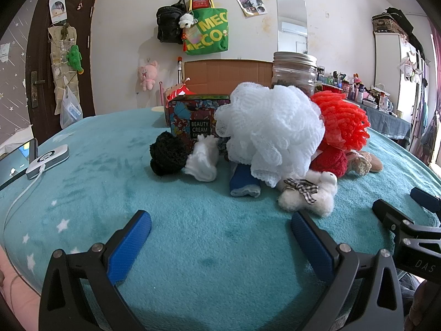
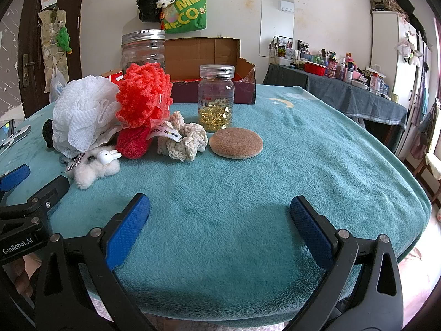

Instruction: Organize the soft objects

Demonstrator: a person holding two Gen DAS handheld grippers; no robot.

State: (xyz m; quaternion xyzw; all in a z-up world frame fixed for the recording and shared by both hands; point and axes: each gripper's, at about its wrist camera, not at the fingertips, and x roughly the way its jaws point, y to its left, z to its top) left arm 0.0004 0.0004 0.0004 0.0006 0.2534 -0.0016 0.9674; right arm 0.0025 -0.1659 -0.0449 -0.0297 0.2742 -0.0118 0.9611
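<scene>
A teal fleece blanket (image 2: pixel 303 151) with pale stars covers the counter, and everything stands or lies on it. At the back is an open cardboard box (image 2: pixel 204 55). In front of it, toward the left, the soft things are heaped together: a white mesh bath pouf (image 1: pixel 270 129) is the biggest, with a coral-red pouf (image 2: pixel 143 96) pressed against its right side and a darker red knitted ball (image 2: pixel 133 143) tucked under that. A tall glass jar with a metal lid (image 2: pixel 143 48) rises behind the heap. A printed box marked BEAUTY CREAM (image 1: pixel 193 118) sits behind the white pouf's left edge.

Clear of the heap stand a jar of yellow capsules (image 2: pixel 216 99) and, just before it, a flat round tan pad (image 2: pixel 235 143). A cream crocheted scrunchie (image 2: pixel 183 139) touches the red ball. Nearest the grippers lies a fluffy white rabbit toy (image 1: pixel 306 193) (checked bow at its neck), beside a folded blue cloth (image 1: pixel 244 183), a white sock (image 1: pixel 202 162) and a black knitted ball (image 1: pixel 166 154).

The left gripper (image 1: pixel 220 230) and right gripper (image 2: pixel 220 215) both hover low over bare blanket, jaws wide and holding nothing.
</scene>
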